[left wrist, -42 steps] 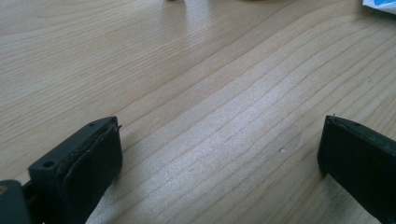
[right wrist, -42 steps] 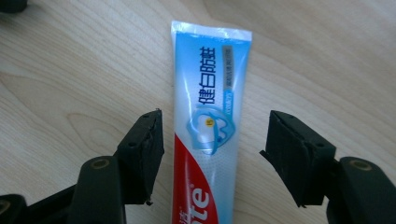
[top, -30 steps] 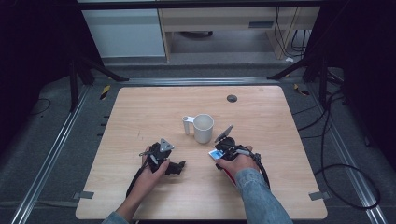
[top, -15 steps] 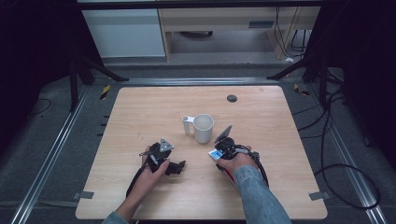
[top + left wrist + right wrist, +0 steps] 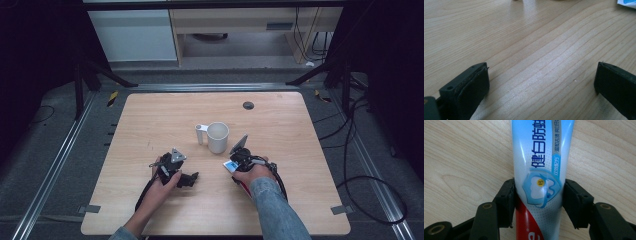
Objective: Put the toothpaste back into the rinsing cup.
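White toothpaste tube (image 5: 537, 170) x1 pinched in right gripper (image 5: 537, 200) jaws, just closing; left gripper (image 5: 541, 82) jaws wide, empty.

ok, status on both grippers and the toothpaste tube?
Right gripper: jaws just closing, pads on toothpaste tube. Left gripper: open on bare table. White mug just ahead, nothing blocking.

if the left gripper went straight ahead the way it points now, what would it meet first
Mostly bare table between its open fingers. Farther on, the toothpaste tube's corner shows at the upper right, so it would likely be first, though depth is unclear.
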The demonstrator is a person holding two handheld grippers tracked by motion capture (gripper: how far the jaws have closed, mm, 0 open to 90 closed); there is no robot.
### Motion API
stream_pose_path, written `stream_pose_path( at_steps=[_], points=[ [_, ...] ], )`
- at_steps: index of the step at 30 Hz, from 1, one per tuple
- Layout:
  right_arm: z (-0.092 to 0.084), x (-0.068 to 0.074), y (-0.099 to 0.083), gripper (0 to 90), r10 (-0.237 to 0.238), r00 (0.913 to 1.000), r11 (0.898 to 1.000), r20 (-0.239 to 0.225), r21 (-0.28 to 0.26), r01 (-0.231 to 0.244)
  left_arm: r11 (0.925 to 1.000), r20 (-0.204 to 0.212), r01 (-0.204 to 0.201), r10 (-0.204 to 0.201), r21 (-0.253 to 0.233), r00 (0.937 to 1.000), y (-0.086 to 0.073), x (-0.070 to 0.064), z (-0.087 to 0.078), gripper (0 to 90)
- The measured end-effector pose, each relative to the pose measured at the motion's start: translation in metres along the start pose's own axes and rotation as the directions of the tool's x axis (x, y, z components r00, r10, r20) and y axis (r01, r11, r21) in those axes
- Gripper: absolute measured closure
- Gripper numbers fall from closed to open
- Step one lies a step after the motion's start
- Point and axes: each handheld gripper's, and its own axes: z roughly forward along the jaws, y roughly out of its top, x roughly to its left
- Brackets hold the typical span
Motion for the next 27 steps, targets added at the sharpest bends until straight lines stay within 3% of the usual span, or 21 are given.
stream_pose_path(
  at_steps=[11,18,19,22,23,24,25,27],
  points=[
    [-0.0001,-0.0019,0.0016,51.8,0.015,0.9998,1.0,-0.015,0.017,-0.015,1.0,0.0,0.0,0.0,0.0,1.0,0.0,0.0,0.0,0.0],
    [0.0008,-0.0016,0.0023,54.0,-0.001,1.0,1.0,-0.003,0.023,0.001,1.0,0.0,0.0,0.0,0.0,1.0,0.0,0.0,0.0,0.0],
    [0.0017,-0.0044,0.0014,55.2,-0.05,0.9988,0.999,0.0,0.013,0.05,1.0,0.0,0.0,0.0,0.0,1.0,0.0,0.0,0.0,0.0],
    [0.0008,-0.0029,0.0021,57.7,-0.028,0.9996,0.999,-0.002,0.018,0.028,1.0,0.0,0.0,0.0,0.0,1.0,0.0,0.0,0.0,0.0],
    [0.0017,-0.0082,0.0002,58.8,-0.103,0.9947,0.995,-0.002,0.0,0.103,1.0,0.0,0.0,0.0,0.0,1.0,0.0,0.0,0.0,0.0],
    [0.0005,-0.0057,0.0009,59.9,-0.06,0.9982,0.998,-0.009,0.008,0.06,1.0,0.0,0.0,0.0,0.0,1.0,0.0,0.0,0.0,0.0],
    [0.0003,-0.0081,0.0003,61.8,-0.098,0.9951,0.995,-0.003,0.002,0.098,1.0,0.0,0.0,0.0,0.0,1.0,0.0,0.0,0.0,0.0],
    [-0.0012,-0.0074,-0.0003,65.9,-0.093,0.9957,0.996,0.001,-0.003,0.093,1.0,0.0,0.0,0.0,0.0,1.0,0.0,0.0,0.0,0.0]
  ],
)
